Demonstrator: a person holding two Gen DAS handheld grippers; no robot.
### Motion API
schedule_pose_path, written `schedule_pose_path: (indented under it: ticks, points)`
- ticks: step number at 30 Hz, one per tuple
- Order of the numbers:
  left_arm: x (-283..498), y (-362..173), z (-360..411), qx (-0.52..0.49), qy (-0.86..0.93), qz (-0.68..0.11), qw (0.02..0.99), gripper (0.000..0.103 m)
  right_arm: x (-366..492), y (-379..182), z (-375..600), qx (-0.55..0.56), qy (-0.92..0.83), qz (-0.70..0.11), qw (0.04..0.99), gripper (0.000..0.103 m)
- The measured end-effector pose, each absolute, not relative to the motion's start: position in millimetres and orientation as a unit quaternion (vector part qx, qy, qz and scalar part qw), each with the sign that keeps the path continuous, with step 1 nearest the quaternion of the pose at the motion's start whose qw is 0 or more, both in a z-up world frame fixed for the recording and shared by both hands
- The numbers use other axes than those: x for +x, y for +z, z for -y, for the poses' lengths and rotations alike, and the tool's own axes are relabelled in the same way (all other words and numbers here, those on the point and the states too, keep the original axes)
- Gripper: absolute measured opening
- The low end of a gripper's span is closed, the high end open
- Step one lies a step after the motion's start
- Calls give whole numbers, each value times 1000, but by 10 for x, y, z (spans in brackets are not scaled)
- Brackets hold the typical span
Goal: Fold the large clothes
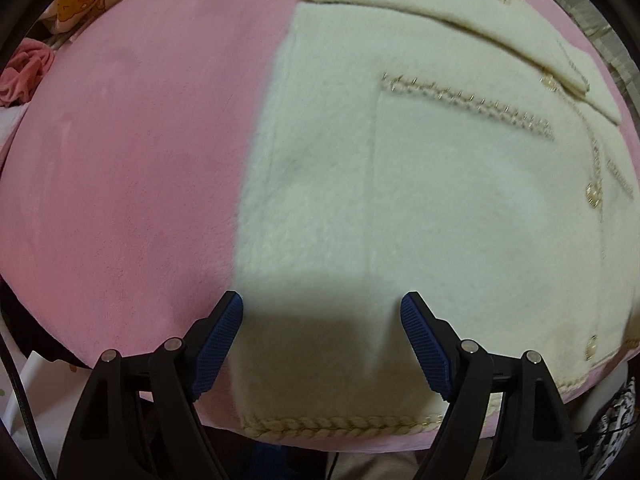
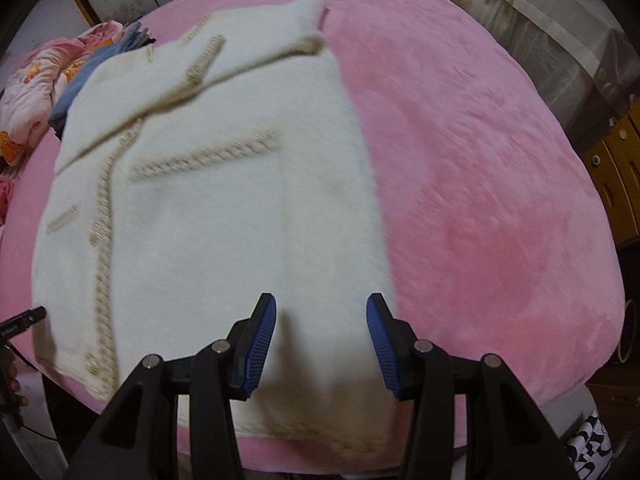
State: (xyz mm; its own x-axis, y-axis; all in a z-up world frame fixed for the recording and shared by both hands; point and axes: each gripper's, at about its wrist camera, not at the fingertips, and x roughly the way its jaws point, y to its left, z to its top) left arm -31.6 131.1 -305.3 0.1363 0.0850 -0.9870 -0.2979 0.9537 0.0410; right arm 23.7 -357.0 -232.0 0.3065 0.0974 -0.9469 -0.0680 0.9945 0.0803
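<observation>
Cream fuzzy coat (image 2: pixel 224 208) lay sleeves-folded on the bed (image 2: pixel 480 200); both grippers' jaws gaped above its hem, final folds remaining.

Left tongs (image 1: pixel 322 308) agape, right tongs (image 2: pixel 321 310) agape

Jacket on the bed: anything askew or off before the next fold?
Nothing looks damaged. The cream jacket lies mostly flat on the pink blanket, sleeves already folded across the chest. Its hem reaches the blanket's near edge. Both the left gripper and right gripper are open over the hem, gripping nothing.
</observation>
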Motion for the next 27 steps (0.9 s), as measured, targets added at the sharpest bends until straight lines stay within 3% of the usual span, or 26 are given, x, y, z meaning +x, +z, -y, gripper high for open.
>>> schedule_pose_path:
  ticks: [13,19,20,21,23,26,27]
  points:
    - [-722,-3249,-1662,-171,132,-642,736,90,150,-2646,3794,24,80,-606,791,48]
    - [-816,-3433,-1831,-201,120,-647,726,100,143,-2684,3848,39,101,-608,787,47]
    - [-819,-3461,-1842,-202,117,-648,725,102,143,-2692,3845,40,102,-609,786,42]
    - [-811,-3487,-1849,-202,116,-651,723,103,146,-2703,3835,40,106,-610,784,27]
    - [-707,-3577,-1871,-204,115,-657,717,103,154,-2720,3763,38,114,-616,779,11]
    - [-664,-3612,-1909,-203,116,-668,707,103,154,-2693,3576,3,98,-617,781,8]
    - [-614,-3597,-1878,-200,116,-669,707,97,149,-2679,3535,-3,93,-616,782,8]
